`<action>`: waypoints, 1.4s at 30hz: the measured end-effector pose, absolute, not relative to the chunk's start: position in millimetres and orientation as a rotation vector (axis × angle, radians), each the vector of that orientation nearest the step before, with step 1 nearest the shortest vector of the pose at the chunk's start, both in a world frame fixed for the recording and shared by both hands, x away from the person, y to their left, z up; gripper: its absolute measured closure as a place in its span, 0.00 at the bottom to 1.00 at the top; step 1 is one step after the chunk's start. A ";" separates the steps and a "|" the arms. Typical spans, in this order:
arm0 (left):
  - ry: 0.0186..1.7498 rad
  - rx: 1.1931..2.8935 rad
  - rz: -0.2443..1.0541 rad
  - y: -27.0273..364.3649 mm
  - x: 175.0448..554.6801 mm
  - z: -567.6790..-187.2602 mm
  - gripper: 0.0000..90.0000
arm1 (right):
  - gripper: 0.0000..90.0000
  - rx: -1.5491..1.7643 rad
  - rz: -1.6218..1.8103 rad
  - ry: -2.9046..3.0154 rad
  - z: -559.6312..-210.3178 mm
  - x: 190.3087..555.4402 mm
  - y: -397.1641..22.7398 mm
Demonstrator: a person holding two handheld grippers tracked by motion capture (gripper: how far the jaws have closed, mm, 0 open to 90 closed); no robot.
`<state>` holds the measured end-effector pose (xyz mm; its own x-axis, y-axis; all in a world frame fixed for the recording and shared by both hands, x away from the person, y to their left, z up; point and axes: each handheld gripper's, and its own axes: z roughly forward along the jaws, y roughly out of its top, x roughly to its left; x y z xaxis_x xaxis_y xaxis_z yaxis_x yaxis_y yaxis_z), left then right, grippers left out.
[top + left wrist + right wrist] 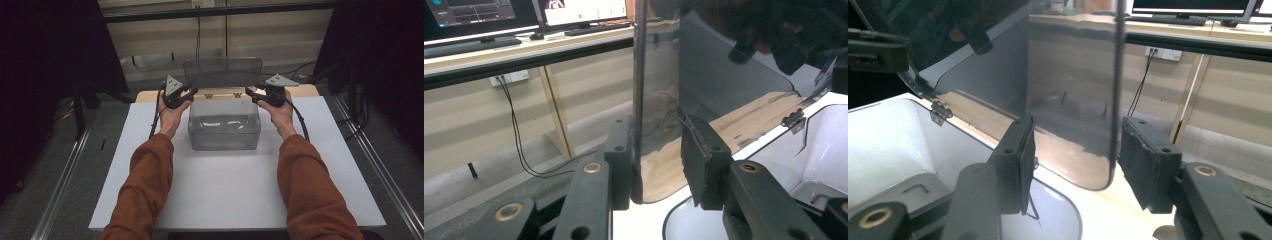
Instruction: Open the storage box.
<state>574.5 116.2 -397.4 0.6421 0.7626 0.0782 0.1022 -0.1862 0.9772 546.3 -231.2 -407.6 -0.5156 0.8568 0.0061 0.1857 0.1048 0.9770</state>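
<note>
A clear plastic box (225, 125) stands on the white tabletop (225, 190) with its hinged lid (222, 74) raised upright behind it. My left gripper (192, 95) is at the lid's left edge. In the left gripper view its jaws (656, 160) are shut on that edge (639, 75), the left pad pressed flat against it. My right gripper (250, 94) is at the lid's right edge. In the right gripper view the jaws (1075, 160) straddle the lid's edge (1117, 75) more widely, and I see no firm pressing. The box looks nearly empty.
The lid's small hinges (794, 119) sit on the box's back rim, also seen as a hinge (940, 112) in the right gripper view. A wooden strip (150, 95) lies behind the white top. Beyond it are a desk with monitors (584, 10), hanging cables (514, 125) and dark curtains (45, 75).
</note>
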 end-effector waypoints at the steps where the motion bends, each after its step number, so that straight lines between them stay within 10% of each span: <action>1: 0.706 1.685 0.700 116.6 575.5 -397.1 0.75 | 0.54 1.014 1.447 1.793 -408.8 547.0 -230.9; 42: 0.784 1.702 0.624 113.6 589.7 -410.3 0.69 | 0.63 1.070 1.423 1.780 -410.2 562.1 -223.9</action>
